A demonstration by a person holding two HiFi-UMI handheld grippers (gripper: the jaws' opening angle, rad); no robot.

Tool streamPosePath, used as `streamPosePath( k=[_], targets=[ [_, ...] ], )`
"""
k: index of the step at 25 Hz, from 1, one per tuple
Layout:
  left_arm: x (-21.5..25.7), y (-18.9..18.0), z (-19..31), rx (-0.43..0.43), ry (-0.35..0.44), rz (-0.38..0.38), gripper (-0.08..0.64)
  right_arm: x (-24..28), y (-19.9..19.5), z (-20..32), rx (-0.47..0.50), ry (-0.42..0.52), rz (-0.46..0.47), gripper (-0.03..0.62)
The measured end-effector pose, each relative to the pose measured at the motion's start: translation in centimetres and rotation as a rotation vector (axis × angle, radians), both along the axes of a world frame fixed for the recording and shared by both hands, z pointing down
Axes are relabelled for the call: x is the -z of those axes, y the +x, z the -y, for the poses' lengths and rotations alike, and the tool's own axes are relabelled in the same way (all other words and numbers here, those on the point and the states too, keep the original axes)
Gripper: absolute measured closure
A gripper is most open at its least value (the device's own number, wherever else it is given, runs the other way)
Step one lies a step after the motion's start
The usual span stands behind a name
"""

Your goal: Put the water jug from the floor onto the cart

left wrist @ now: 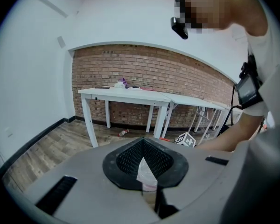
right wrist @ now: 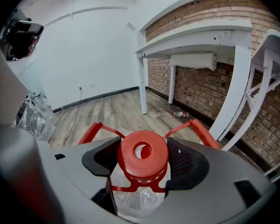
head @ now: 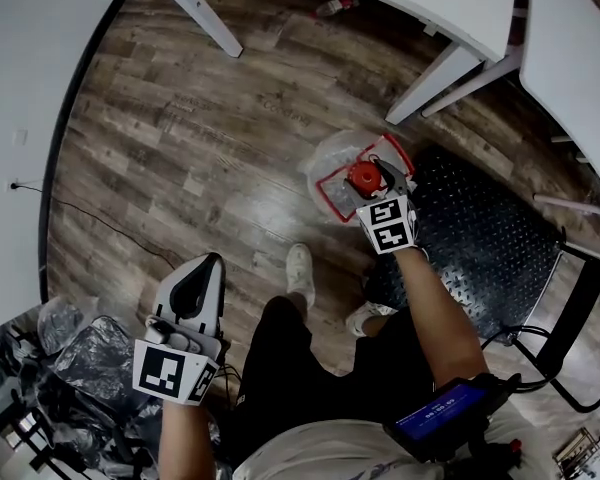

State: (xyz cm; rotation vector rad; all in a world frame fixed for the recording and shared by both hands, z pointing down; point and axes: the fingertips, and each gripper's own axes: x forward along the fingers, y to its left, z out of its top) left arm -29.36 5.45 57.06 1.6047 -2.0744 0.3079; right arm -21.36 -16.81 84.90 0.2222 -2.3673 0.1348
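Two claws to report, after the setting. Underfoot, wood floor (head: 200, 148); at its right in the head view, black studded cart (head: 480, 238), deck low. Just beside the cart's left edge, upright on the floor: water jug (head: 330, 163), not yet lifted. Over the jug's neck, right claw (head: 375, 180), spread wide to either side of the red cap (right wrist: 142, 150), pads near it but seemingly not pressing. Low at the person's side, well apart from the jug, left claw (head: 200, 273), clenched, with a pale scrap (left wrist: 144, 171) at the seam, too small to name. Looks like the grasp step, just short of closing. Calls next for clamping firmly under the cap's collar, then lifting straight and swinging right onto the deck. Probably heavy, so worth minding a slip or a tilt at the neck.
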Motion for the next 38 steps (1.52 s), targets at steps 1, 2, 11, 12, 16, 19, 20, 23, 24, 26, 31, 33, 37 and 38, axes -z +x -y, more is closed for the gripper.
streamPosePath(
  k=[1,2,11,12,16,19,20,23,24,26,31,33,37,38],
  targets=[
    [0.0,0.0,0.1,-0.002,0.0,0.001,0.558,0.0,0.1,0.0,-0.005,0.002,0.002,0.279],
    [0.0,0.0,0.1,-0.004,0.0,0.001,0.558,0.2,0.1,0.0,-0.01,0.003,0.005,0.279],
    [0.9,-1.0,1.0,-0.019,0.032,-0.004,0.558,7.4,1.5,1.2,-0.138,-0.017,0.077,0.279],
    [1.3,-1.0,1.5,-0.023,0.041,-0.004,0.558,8.8,1.8,1.4,-0.15,-0.023,0.08,0.279],
    [3.4,-0.1,3.8,-0.063,0.076,-0.011,0.558,14.4,3.5,2.1,-0.191,-0.036,0.086,0.279],
    [4.7,0.8,5.7,-0.093,0.087,-0.024,0.558,18.9,5.1,2.9,-0.22,-0.035,0.094,0.279],
    [5.0,1.2,6.3,-0.101,0.09,-0.031,0.558,20.3,5.7,3.3,-0.228,-0.034,0.096,0.279],
    [6.2,2.6,8.2,-0.13,0.104,-0.051,0.558,24.1,7.8,4.3,-0.253,-0.033,0.099,0.279],
    [6.7,3.2,9.0,-0.145,0.112,-0.057,0.558,25.3,8.8,4.8,-0.264,-0.033,0.098,0.279],
    [7.6,4.5,10.7,-0.185,0.127,-0.068,0.558,27.5,11.0,6.0,-0.297,-0.03,0.098,0.279],
    [9.1,7.6,13.9,-0.26,0.143,-0.086,0.558,30.8,16.8,9.3,-0.394,-0.024,0.098,0.279],
    [9.5,9.0,15.1,-0.278,0.141,-0.088,0.558,31.4,19.2,10.4,-0.426,-0.019,0.09,0.279],
    [9.5,12.9,17.8,-0.331,0.127,-0.074,0.558,31.7,24.4,12.5,-0.485,0.007,0.063,0.279],
    [9.5,14.0,18.6,-0.349,0.125,-0.075,0.558,31.7,25.7,13.0,-0.501,0.014,0.056,0.279]
  ],
)
